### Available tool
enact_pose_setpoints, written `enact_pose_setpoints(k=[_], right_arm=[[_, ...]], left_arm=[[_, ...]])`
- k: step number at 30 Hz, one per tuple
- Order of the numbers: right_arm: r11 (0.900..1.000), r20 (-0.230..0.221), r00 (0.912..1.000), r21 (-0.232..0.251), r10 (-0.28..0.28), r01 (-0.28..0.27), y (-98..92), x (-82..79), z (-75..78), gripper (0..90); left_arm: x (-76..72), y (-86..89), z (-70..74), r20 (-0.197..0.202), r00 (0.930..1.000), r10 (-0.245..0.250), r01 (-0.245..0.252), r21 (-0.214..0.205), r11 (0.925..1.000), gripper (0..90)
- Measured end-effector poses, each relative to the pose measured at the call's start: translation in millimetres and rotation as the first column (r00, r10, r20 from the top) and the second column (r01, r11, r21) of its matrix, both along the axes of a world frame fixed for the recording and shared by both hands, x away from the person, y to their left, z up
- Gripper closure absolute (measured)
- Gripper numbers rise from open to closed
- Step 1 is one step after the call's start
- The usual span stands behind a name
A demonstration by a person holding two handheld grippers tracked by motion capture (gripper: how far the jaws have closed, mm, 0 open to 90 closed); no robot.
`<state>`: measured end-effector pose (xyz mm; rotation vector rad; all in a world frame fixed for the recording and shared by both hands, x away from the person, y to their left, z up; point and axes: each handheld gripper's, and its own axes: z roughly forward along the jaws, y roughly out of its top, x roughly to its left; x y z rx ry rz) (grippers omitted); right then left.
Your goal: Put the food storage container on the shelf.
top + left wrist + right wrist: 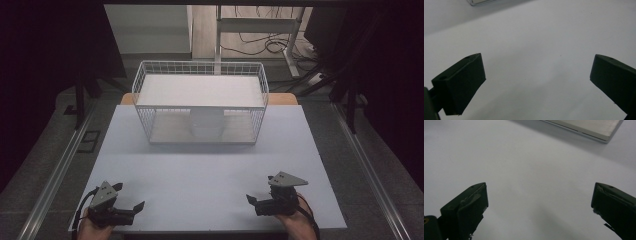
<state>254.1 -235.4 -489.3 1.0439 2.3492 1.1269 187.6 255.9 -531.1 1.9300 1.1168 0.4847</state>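
Observation:
A white wire rack [200,67] with a flat white shelf on top stands at the far middle of the table. Under the shelf, inside the wire frame, sits a white cylinder-shaped object [206,125]. My left gripper [130,195] rests near the front left edge, held by a hand, and is open with nothing between its jaws [537,67]. My right gripper [260,188] rests near the front right edge, also open and empty [540,195]. Both are well short of the rack, whose base edge [586,127] shows in the right gripper view.
The pale table top [200,170] stretches between the grippers and the rack. A corner of the rack's base [481,2] shows in the left gripper view. Metal rails [60,170] run along both sides of the table. A desk frame and cables [270,45] lie behind.

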Motion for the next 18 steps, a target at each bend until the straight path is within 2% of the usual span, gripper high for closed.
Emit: enact_pose_setpoints(k=[9, 18], right_arm=[[0.9996, 0.011, 0.9996, -0.006, -0.027, 0.027, -12.1, -8.8, 2.5, 0.0], [0.9986, 0.017, 0.9986, -0.016, -0.051, 0.051, -27.2, -17.4, -0.1, 0.0]], left_arm=[[-3.8, 8.3, -0.8, 0.002, 0.9999, 0.013, -0.013, 0.001, 0.9999, 0.0], [-9.1, 16.7, -1.1, 0.008, 0.9994, 0.032, -0.033, 0.022, 0.9992, 0.0]])
